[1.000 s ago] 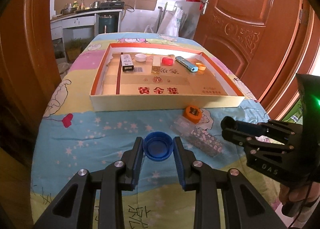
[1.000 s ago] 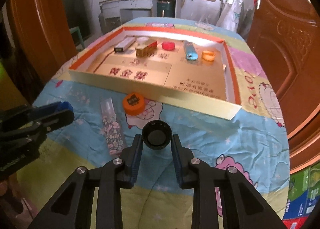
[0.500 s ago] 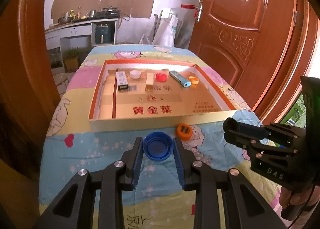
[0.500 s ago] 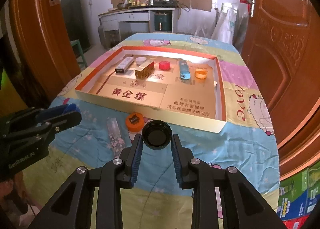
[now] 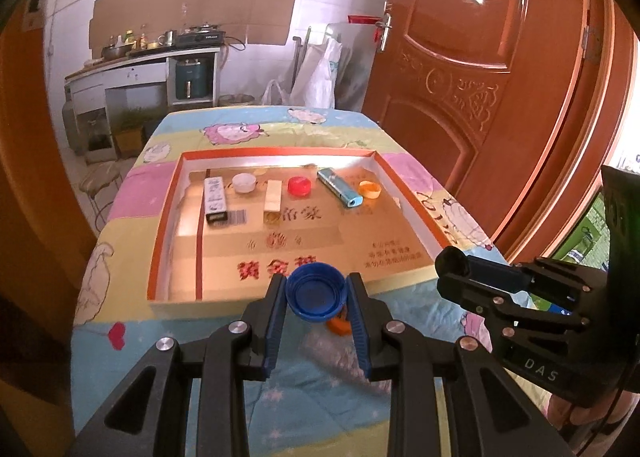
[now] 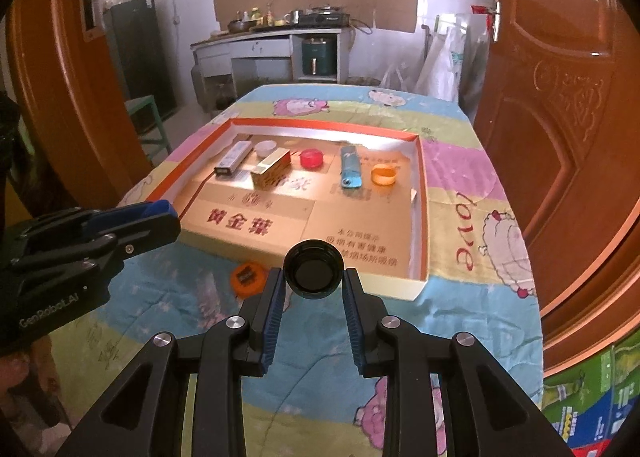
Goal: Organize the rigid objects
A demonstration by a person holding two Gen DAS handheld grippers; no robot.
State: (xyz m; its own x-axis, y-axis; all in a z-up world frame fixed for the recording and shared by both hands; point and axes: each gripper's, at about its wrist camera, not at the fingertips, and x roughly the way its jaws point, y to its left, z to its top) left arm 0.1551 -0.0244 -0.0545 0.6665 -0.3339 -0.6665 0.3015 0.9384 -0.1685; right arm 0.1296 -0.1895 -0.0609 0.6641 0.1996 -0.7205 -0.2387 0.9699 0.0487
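Gripping a blue cap (image 5: 316, 291), the left hand-held gripper (image 5: 316, 299) is hovering over the tray's (image 5: 256, 299) near wall. The right hand-held gripper (image 6: 313, 284) is clamping a black cap (image 6: 313, 269) above the same wall; 1 orange cap (image 6: 247, 276) is lying on the table (image 6: 460, 309).

Daylit indoor scene seen through two fisheye lenses, with dark rounded corners and straight lines bowing near the edges. Bright light glares off the glossy wooden door (image 5: 500, 69) and washes out the far inner wall of the shallow cardboard tray (image 6: 320, 133). Slight motion blur softens the printed tablecloth (image 5: 328, 357) nearest the lens.
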